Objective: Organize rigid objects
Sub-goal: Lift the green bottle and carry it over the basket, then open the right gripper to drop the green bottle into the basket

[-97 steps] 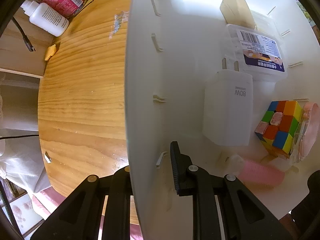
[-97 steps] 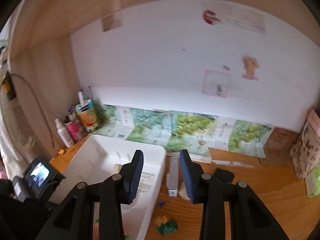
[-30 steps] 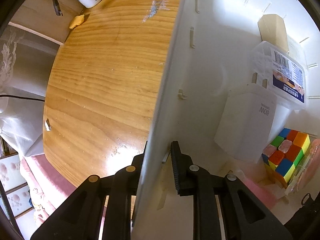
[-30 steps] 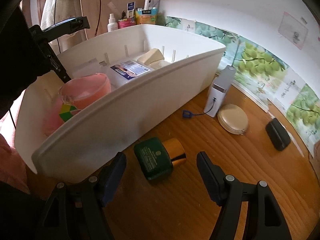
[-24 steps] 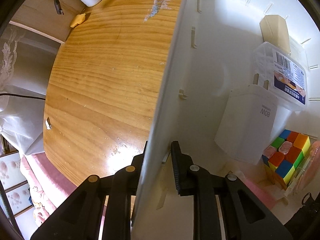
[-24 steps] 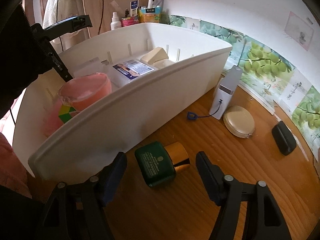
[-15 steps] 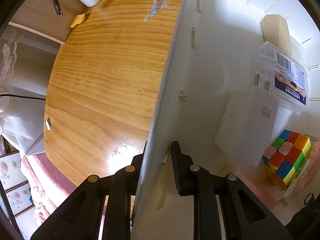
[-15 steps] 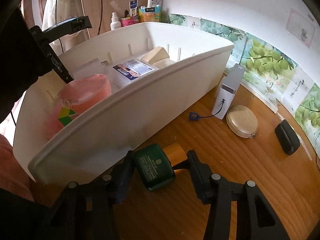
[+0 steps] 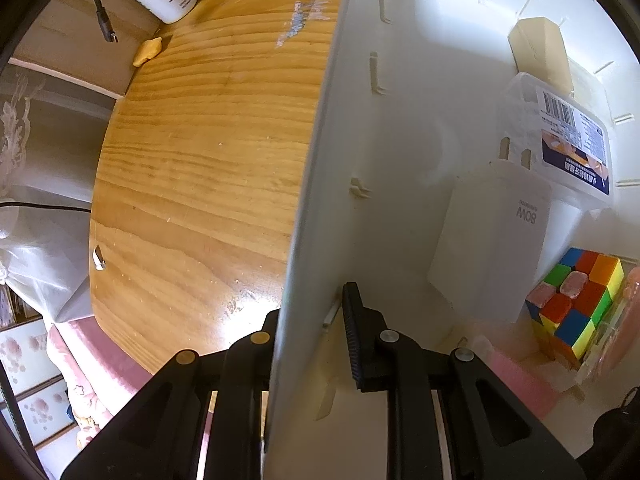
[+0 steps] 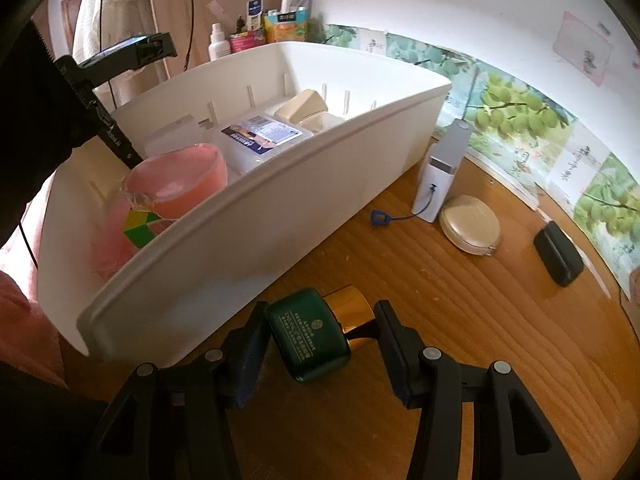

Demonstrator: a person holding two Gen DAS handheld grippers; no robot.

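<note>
— What have your claws got?

— My right gripper (image 10: pixel 320 340) is closed on the green bottle (image 10: pixel 308 334), one pad on its green side and the other against the gold cap (image 10: pixel 349 307). The bottle lies on its side on the wooden table (image 10: pixel 460 320), just beside the near wall of the white bin (image 10: pixel 248 236).

— And the other?

— My left gripper (image 9: pixel 310 320) is clamped on the bin's opposite wall — one finger outside, one inside — pointing straight down over the rim.

— What's in the bin?

— Near my left fingers a white charger (image 9: pixel 492 236), and beyond it a clear box with a blue label (image 9: pixel 560 140) and a beige block (image 9: pixel 540 52). To the side a colour cube (image 9: pixel 576 304) sits against a pink cup (image 10: pixel 176 184).

— Outside it?

— Past the bottle, a white power bank (image 10: pixel 440 172) stands upright with a round beige compact (image 10: pixel 470 224) just beside it; a black case (image 10: pixel 558 254) lies further along, near the leafy wall paper. Bottles and tubes crowd the far corner (image 10: pixel 256 28).
</note>
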